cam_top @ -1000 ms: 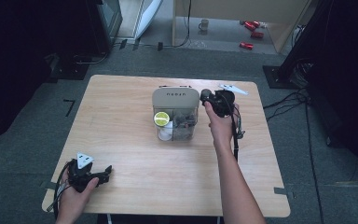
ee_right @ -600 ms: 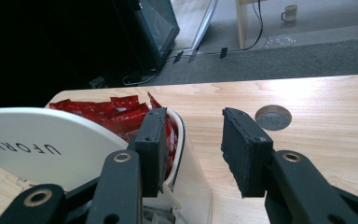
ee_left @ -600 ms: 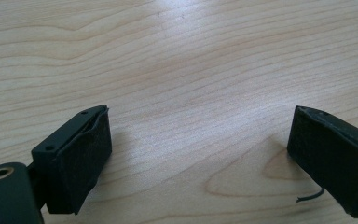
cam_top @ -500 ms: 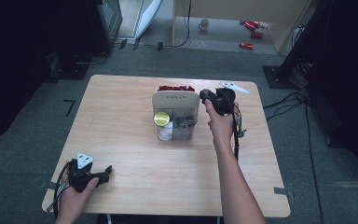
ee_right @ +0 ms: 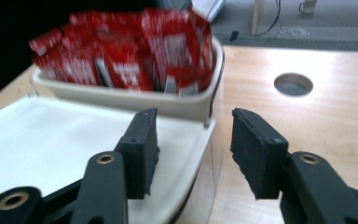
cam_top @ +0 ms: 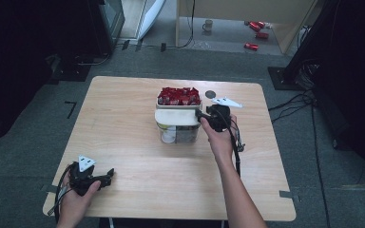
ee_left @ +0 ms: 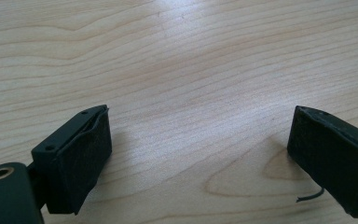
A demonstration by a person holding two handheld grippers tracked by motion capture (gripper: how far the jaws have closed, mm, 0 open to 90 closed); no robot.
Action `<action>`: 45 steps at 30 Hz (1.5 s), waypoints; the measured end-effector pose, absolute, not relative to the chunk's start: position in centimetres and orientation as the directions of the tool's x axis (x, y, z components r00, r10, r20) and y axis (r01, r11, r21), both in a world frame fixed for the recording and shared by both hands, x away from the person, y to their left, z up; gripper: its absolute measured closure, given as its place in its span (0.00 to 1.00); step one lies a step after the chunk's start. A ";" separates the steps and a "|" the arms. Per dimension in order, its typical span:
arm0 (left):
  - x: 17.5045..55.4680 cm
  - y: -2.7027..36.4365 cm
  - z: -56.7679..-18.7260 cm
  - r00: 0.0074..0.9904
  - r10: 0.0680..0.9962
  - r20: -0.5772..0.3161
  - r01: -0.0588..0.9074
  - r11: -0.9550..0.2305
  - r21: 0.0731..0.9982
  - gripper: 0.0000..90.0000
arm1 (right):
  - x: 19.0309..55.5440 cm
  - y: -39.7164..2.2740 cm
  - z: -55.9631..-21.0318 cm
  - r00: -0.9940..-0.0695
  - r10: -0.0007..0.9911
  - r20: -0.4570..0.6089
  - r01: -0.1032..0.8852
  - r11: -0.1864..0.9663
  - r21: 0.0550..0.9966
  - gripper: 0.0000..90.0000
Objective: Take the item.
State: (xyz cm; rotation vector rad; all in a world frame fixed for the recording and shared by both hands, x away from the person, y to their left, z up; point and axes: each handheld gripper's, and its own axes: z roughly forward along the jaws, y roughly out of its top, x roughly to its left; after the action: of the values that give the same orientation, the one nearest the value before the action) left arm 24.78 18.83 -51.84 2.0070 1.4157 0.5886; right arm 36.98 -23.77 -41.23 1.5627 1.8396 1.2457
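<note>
The left gripper was parked at the near-left corner of the pale, grainy wood table, its jaws spread wide over bare board with nothing caught between them. Mid-table, a clear boxy container was topped by a smooth white lid, and the cream tray of glossy red packets, barely visible half a second back, had been uncovered behind it. The right gripper was parted around the lid's right edge, not clenched.
</note>
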 end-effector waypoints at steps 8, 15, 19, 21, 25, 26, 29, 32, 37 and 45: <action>24.8 18.8 -51.8 0.331 0.944 0.012 0.675 -0.246 0.696 0.07 | 35.6 -23.1 -42.8 -0.254 0.948 0.192 0.539 -0.026 0.842 0.49; 24.8 18.8 -51.8 0.331 0.944 0.013 0.674 -0.246 0.696 0.07 | 36.2 -22.7 -41.3 -0.257 0.949 0.180 0.497 -0.030 0.867 0.62; 24.8 18.8 -51.8 0.331 0.944 0.013 0.674 -0.246 0.696 0.07 | 36.9 -21.9 -40.5 -0.277 0.942 0.189 0.479 -0.035 0.877 0.64; 24.8 18.8 -51.8 0.331 0.944 0.013 0.674 -0.246 0.696 0.07 | 37.3 -21.1 -40.2 -0.290 0.940 0.180 0.474 -0.022 0.880 0.64; 24.8 18.8 -51.8 0.331 0.944 0.012 0.674 -0.245 0.697 0.08 | 38.2 -19.7 -40.0 -0.296 0.941 0.165 0.468 -0.008 0.884 0.64; 24.8 18.8 -51.8 0.331 0.944 0.012 0.674 -0.245 0.697 0.08 | 38.2 -19.7 -40.0 -0.296 0.941 0.165 0.468 -0.008 0.884 0.64; 24.8 18.8 -51.8 0.333 0.943 0.011 0.673 -0.246 0.697 0.08 | 39.3 -18.7 -40.3 -0.261 0.952 0.158 0.481 -0.014 0.876 0.63; 24.8 18.8 -51.8 0.334 0.943 0.011 0.673 -0.247 0.697 0.07 | 39.6 -18.3 -40.4 -0.262 0.950 0.171 0.483 -0.025 0.875 0.62; 24.8 18.8 -51.8 0.333 0.943 0.011 0.673 -0.246 0.697 0.08 | 40.1 -16.9 -40.9 -0.216 0.968 0.125 0.486 -0.005 0.874 0.62; 24.8 18.9 -51.8 0.334 0.943 0.011 0.673 -0.247 0.697 0.08 | 40.2 -16.6 -40.8 -0.177 0.981 0.074 0.483 0.021 0.875 0.75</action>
State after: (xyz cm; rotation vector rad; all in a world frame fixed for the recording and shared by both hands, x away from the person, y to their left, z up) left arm 24.75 18.85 -51.84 2.0078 1.4120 0.5862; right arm 40.20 -16.61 -40.79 1.4999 1.7161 1.0914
